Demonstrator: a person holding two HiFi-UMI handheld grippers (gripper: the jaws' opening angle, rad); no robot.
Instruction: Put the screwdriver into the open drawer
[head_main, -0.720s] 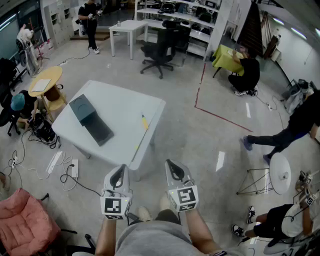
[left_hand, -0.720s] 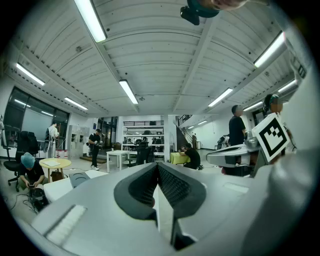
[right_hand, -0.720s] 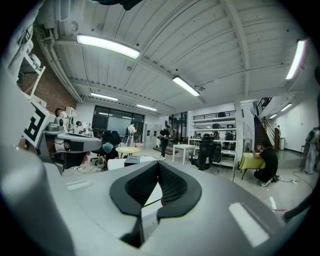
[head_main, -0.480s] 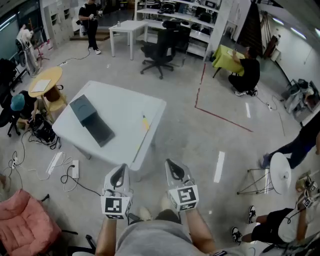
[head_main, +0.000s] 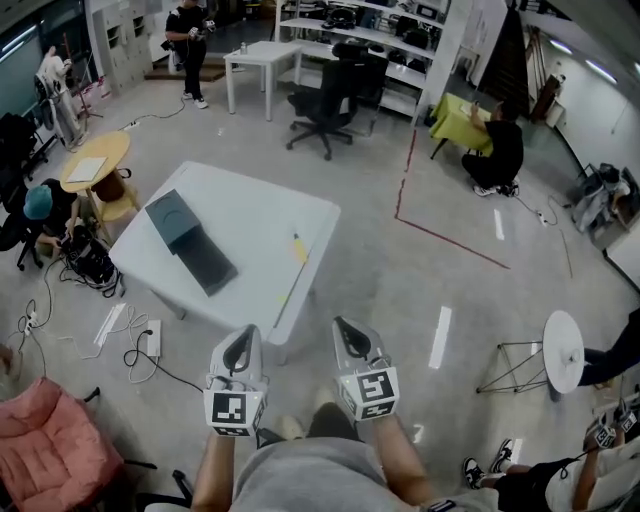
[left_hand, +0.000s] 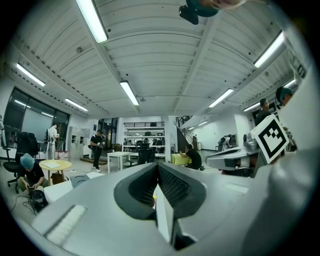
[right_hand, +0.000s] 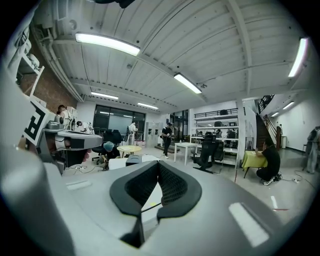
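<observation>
The screwdriver (head_main: 298, 249), with a yellow handle and a thin shaft, lies on the white table (head_main: 250, 215) near its right edge. The dark grey drawer unit (head_main: 172, 219) stands on the table's left half. Its open drawer (head_main: 208, 266) is pulled out toward me. Both grippers are held over the floor, well short of the table. My left gripper (head_main: 243, 336) is shut and empty, its pads meeting at the tips (left_hand: 157, 165). My right gripper (head_main: 343, 328) is also shut with nothing in it (right_hand: 158, 164). The drawer unit (right_hand: 134, 160) shows just above the right jaws.
Cables and a power strip (head_main: 130, 335) lie on the floor left of the table. A pink cushion (head_main: 50, 440) is at the lower left. A round white stand (head_main: 563, 350) is to the right, a black office chair (head_main: 325, 95) beyond the table. Several people are around the room.
The head view has shifted a little, so the table sits slightly lower and further right. A person walking at the right has gone off to the right edge. Both grippers stay where they were.
</observation>
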